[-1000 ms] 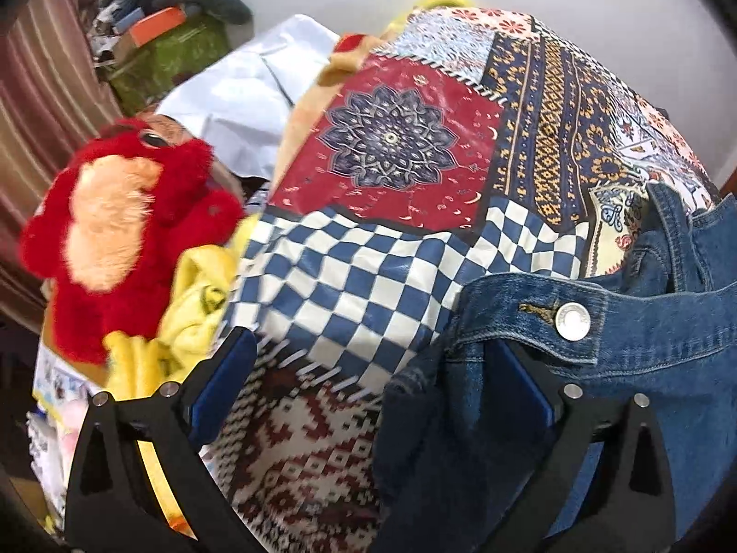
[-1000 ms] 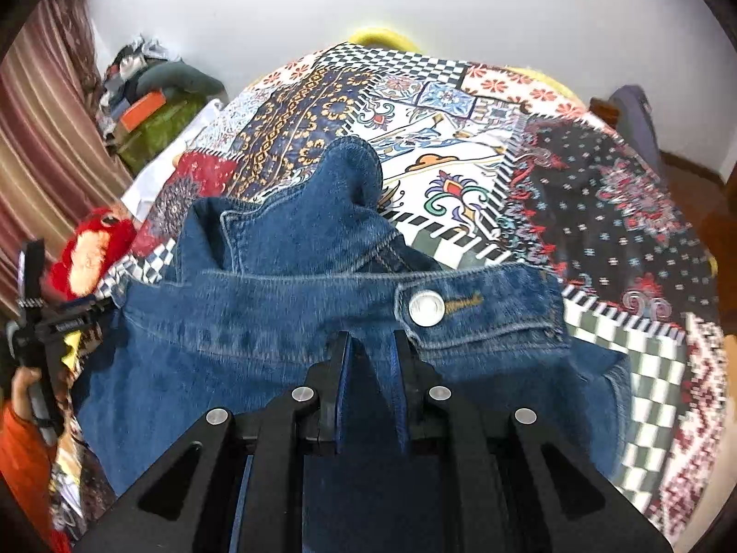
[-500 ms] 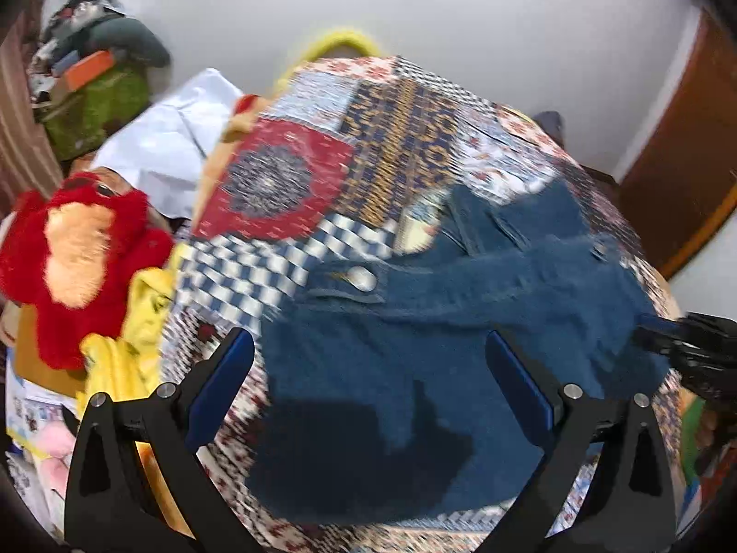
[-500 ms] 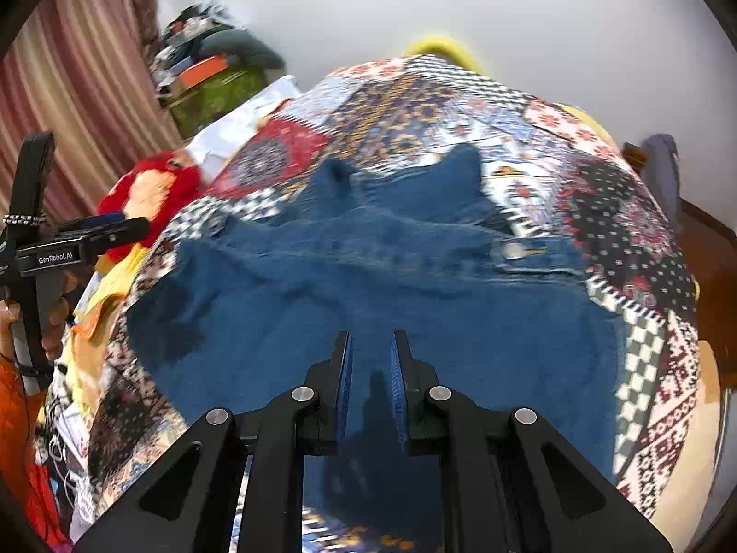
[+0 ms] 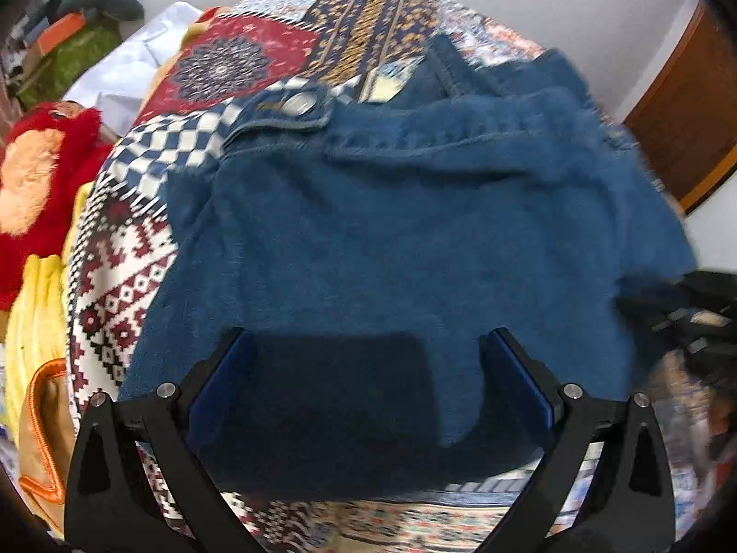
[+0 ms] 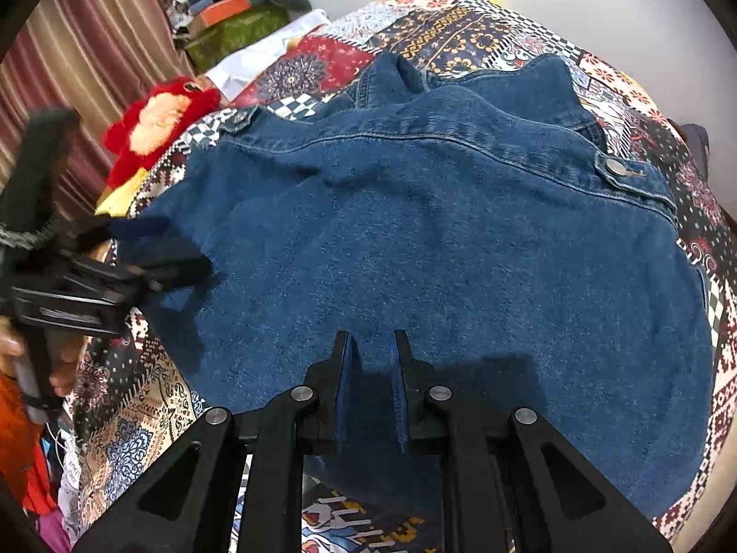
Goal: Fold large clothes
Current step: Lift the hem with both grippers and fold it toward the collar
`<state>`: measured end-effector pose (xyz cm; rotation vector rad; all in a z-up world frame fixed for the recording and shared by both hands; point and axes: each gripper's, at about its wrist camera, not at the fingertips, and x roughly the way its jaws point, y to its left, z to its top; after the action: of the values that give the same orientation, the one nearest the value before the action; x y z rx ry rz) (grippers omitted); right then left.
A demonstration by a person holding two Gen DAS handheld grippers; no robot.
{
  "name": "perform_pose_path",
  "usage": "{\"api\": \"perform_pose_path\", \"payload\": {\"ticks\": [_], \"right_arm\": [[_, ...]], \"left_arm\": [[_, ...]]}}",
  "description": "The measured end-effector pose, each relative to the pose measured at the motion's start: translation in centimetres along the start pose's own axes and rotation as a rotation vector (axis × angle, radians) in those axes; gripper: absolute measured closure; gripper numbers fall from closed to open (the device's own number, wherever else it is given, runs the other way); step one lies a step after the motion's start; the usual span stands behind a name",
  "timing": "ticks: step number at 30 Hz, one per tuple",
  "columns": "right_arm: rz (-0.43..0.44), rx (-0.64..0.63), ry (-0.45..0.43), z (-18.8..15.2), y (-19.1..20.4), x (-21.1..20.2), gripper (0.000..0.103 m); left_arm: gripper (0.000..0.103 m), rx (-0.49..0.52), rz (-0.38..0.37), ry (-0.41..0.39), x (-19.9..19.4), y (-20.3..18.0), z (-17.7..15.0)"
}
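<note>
A blue denim jacket [image 6: 437,239] lies spread across a patchwork bedspread [image 6: 460,32], collar side away from me. A metal button [image 6: 615,167] shows at its right edge and another metal button [image 5: 299,103] at its left. My right gripper [image 6: 372,355] is shut on the near edge of the denim, which fills the narrow gap between its pads. It also shows, blurred, as the right gripper [image 5: 668,313] at the jacket's right corner. My left gripper [image 5: 364,345] hovers over the jacket [image 5: 414,230] with its jaws wide apart and nothing held. At the jacket's left edge, the left gripper [image 6: 170,253] shows too.
A red and orange plush toy [image 5: 32,175] and yellow cloth [image 5: 37,322] lie left of the bed. Behind them are a white sheet [image 5: 133,69] and a green box [image 6: 235,32] under piled things. A striped curtain [image 6: 92,46] hangs left; a wooden door [image 5: 691,115] stands right.
The jacket, bunched close to the grippers a second ago, now lies spread flat on the bedspread. Both grippers have drawn back; the left one now hangs over the denim.
</note>
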<state>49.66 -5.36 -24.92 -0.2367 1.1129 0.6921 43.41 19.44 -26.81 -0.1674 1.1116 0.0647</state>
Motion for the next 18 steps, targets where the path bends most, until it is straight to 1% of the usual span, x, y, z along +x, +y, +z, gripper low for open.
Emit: {"api": "perform_pose_path", "payload": {"ticks": [2,3,6,8,9,10,12,15,17,18], "right_arm": [[-0.050,-0.005,0.023,-0.3,-0.9,-0.1,0.091],[-0.063,-0.012,0.028,-0.5,-1.3,-0.1,0.091],[-0.015,-0.013,0.020,-1.3,-2.9,-0.5,0.091],[-0.002,-0.005,0.016,-1.7,-3.4,-0.9,0.091],[-0.009,-0.008,0.014,-1.8,-3.4,-1.1,0.091],[-0.029,-0.015,0.014,-2.0,-3.5,-1.2,0.091],[-0.119,-0.041,0.023,-2.2,-3.6,-1.4,0.091],[-0.153,-0.054,0.012,-3.0,-4.1,-2.0,0.091],[-0.186,-0.051,0.013,-3.5,-4.9,-2.5,0.091],[-0.204,-0.049,0.013,-3.7,-5.3,-2.7,0.091]], "left_arm": [[0.001,0.020,0.055,-0.007,0.3,0.6,-0.6],[0.001,0.026,0.068,-0.018,0.3,1.1,-1.0],[0.001,0.032,0.087,-0.026,-0.3,2.0,-1.8],[0.001,0.048,0.134,-0.036,-0.7,2.3,-2.4],[0.001,0.063,0.176,-0.044,-0.9,2.4,-2.8],[0.000,0.067,0.177,-0.046,-1.0,2.6,-3.2],[0.000,0.041,0.168,-0.047,-1.5,3.3,-3.8],[0.000,0.003,0.206,-0.052,-2.1,4.4,-4.4],[0.000,-0.033,0.192,-0.054,-2.4,5.4,-4.9],[0.000,-0.066,0.198,-0.050,-2.6,6.3,-5.3]]}}
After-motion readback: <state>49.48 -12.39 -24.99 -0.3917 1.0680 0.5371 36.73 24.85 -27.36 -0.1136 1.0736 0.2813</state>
